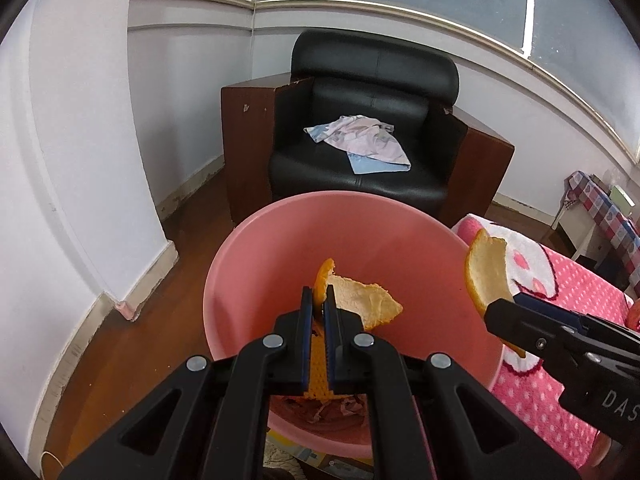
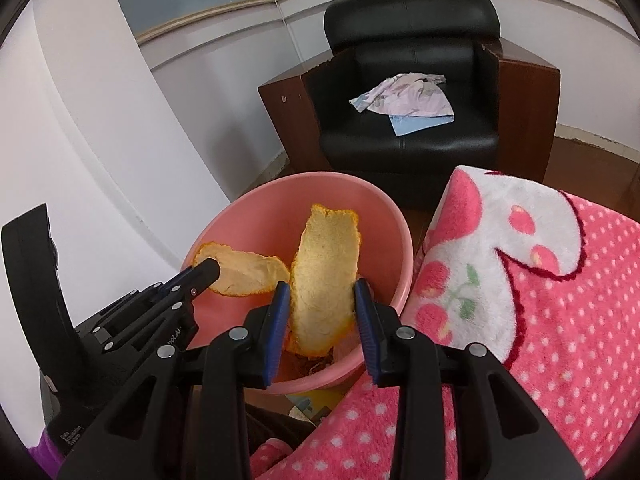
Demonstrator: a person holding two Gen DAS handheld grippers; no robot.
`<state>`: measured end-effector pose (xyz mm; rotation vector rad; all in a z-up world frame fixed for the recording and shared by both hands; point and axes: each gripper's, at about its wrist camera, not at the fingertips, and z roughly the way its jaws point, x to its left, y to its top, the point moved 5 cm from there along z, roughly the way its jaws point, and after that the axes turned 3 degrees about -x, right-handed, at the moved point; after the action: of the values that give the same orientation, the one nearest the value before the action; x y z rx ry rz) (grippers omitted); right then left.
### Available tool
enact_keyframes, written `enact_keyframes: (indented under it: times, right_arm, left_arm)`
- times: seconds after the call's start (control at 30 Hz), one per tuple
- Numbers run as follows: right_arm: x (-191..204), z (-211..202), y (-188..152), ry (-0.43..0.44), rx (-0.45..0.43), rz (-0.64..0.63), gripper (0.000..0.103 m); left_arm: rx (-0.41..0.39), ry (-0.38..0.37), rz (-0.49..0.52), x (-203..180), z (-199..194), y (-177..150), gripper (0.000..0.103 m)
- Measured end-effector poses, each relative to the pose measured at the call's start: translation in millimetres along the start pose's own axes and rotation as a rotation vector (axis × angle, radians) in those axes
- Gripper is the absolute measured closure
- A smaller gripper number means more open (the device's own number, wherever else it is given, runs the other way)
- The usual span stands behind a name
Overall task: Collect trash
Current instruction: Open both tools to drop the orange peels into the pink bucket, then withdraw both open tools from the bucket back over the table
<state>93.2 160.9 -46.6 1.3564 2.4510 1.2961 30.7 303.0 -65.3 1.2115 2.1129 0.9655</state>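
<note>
Gripping peels (image 1: 360, 300) (both fingers (image 1: 306, 312)) over bin (image 1: 256, 264).

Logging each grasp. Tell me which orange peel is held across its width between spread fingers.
The peel in the right gripper: long and spanning its spread fingers. The left gripper pinches its peel thin by the edge, above the pink bin.

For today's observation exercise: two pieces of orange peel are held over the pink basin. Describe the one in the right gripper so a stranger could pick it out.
Find the pink basin in front of the black armchair. Two peels hang above it. The right gripper's peel is the longer strip, standing lengthwise with its pale pith facing the camera, next to the pink blanket; the left gripper's peel lies flatter, nearer the white wall.
</note>
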Motion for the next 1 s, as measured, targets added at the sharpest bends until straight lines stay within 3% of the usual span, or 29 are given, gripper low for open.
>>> enact_keyframes:
  times: [0.17,0.37,0.7,0.87,1.0]
  right_arm:
    - [0,5,1,0.004,0.003,-0.001,0.067]
    - [1,3,1,0.004,-0.004,-0.003,0.06]
    - [-5,-19,0,0.005,-0.034,0.012,0.06]
    - [-7,-35,-8,0.005,-0.046,0.008,0.059]
    - [-6,-49,-15,0.007,-0.062,0.0,0.053]
  left_arm:
    - [0.003,0.01,-0.015,4,2,1,0.095]
    - [-0.006,0.017,-0.028,7,-3,2,0.079]
    - [-0.049,0.01,-0.006,-7,-30,7,0.057]
    - [-0.078,0.002,0.014,-16,-49,10,0.051]
    - [-0.097,-0.009,0.038,-28,-67,9,0.05]
